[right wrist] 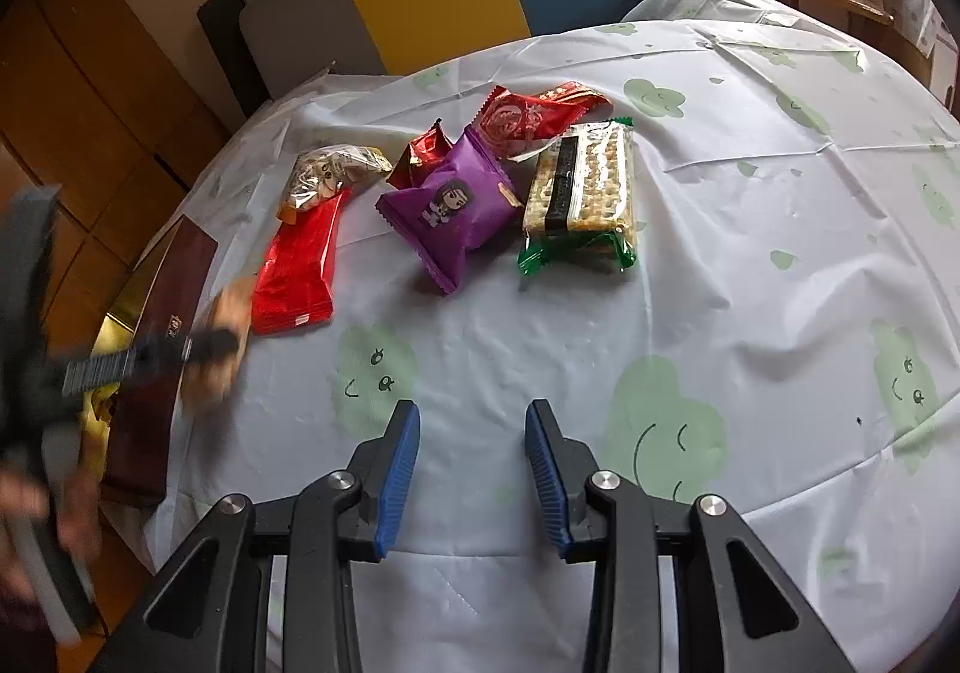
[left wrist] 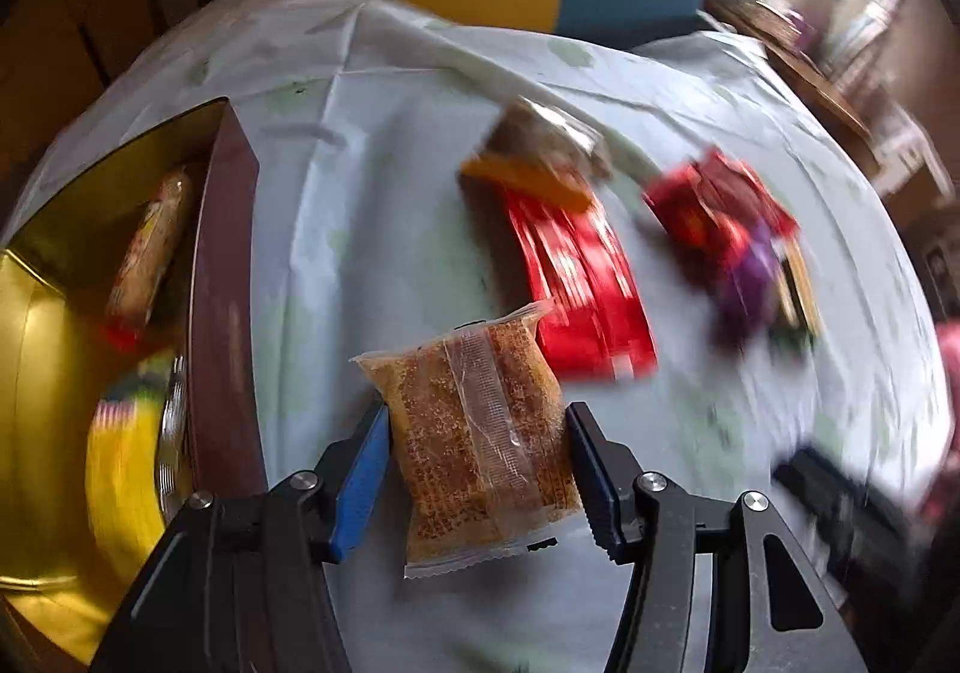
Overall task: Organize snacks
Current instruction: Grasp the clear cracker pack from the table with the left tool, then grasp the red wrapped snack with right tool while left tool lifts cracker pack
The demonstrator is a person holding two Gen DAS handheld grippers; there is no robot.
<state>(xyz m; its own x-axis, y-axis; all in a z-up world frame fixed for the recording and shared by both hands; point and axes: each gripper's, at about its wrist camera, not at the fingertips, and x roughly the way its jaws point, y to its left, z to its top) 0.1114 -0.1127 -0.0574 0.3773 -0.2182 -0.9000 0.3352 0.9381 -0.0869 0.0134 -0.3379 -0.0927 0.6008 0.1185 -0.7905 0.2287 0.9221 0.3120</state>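
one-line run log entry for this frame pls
left gripper: shut on brown snack packet, near gold tin | right gripper: open, empty, over tablecloth | on table: purple packet, cracker pack

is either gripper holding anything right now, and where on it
The left gripper holds a clear packet of brown crumbly snack, fingers on its two long side edges near the lower half. The right gripper holds nothing.

Left gripper [left wrist: 477, 469] jaws clamp a brown snack packet [left wrist: 480, 445] (clear wrapper) beside the gold tin [left wrist: 54, 277].
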